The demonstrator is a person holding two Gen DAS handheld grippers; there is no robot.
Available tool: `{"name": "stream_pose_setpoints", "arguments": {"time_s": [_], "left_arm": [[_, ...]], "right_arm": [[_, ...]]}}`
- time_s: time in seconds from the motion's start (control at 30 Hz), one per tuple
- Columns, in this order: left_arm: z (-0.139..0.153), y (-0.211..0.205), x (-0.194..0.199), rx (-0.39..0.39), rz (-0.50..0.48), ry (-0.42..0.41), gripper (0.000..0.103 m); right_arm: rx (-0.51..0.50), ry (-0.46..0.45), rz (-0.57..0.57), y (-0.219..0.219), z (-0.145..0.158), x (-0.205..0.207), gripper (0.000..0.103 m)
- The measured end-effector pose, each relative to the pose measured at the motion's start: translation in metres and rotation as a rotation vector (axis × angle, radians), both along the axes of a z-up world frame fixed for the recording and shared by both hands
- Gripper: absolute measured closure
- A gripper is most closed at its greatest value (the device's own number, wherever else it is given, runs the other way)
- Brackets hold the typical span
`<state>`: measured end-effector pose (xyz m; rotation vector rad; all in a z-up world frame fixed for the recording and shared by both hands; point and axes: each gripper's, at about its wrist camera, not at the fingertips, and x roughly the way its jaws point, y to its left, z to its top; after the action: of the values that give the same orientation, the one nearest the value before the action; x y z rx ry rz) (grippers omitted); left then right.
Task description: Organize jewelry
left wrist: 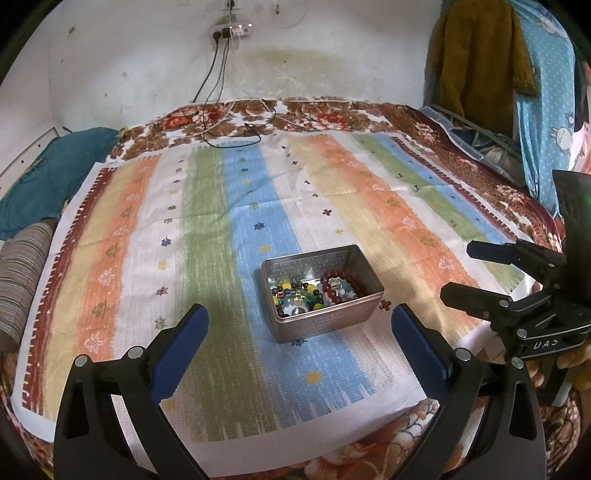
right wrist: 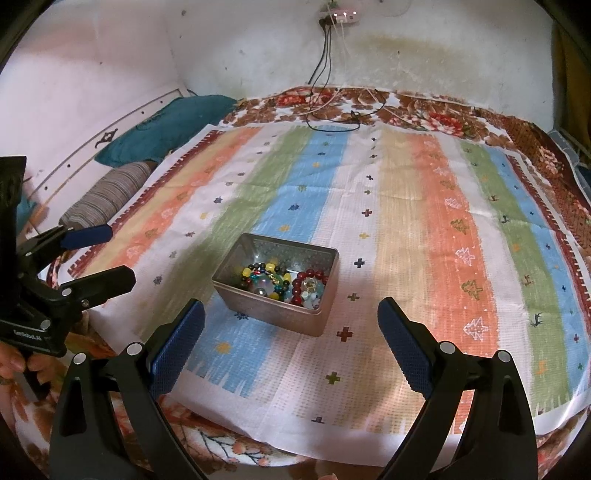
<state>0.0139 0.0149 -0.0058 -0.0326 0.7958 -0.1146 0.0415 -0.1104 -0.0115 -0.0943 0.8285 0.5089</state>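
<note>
A silver metal tin [left wrist: 334,325] [right wrist: 269,308] stands on the striped cloth [left wrist: 221,221] [right wrist: 406,221], holding several bead bracelets, among them a dark red one [left wrist: 340,286] [right wrist: 308,282] and multicoloured ones [left wrist: 295,293] [right wrist: 264,277]. My left gripper [left wrist: 300,338] is open and empty, just in front of the tin; it also shows at the left of the right wrist view [right wrist: 107,254]. My right gripper [right wrist: 290,330] is open and empty, just in front of the tin; it also shows at the right of the left wrist view [left wrist: 460,271].
The cloth covers a floral blanket [left wrist: 332,118] on a bed against a white wall. Charger cables [left wrist: 229,129] trail from a wall socket [left wrist: 232,31]. A teal pillow [left wrist: 48,173] and a striped bolster [left wrist: 18,280] lie left. Clothes [left wrist: 480,55] hang right.
</note>
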Motion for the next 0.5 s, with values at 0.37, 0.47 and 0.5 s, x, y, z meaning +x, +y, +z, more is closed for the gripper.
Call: {"name": "stream_pose_setpoints", "arguments": {"time_s": [0.37,0.47,0.5], "left_arm": [[0.0015,-0.0018,0.0013,0.000,0.000,0.002,0.006],[-0.0006,-0.0006,-0.0004,0.000,-0.006,0.004,0.006],[-0.0008,-0.0005,-0.0003,-0.001,-0.005,0.006,0.006]], "right_arm": [[-0.002,0.001,-0.004,-0.0012,0.0008,0.0007,0.008],[-0.001,0.001,-0.006,-0.0008,0.0008,0.0005,0.008],[-0.001,0.002,-0.006,-0.0017,0.0008,0.0009,0.008]]}}
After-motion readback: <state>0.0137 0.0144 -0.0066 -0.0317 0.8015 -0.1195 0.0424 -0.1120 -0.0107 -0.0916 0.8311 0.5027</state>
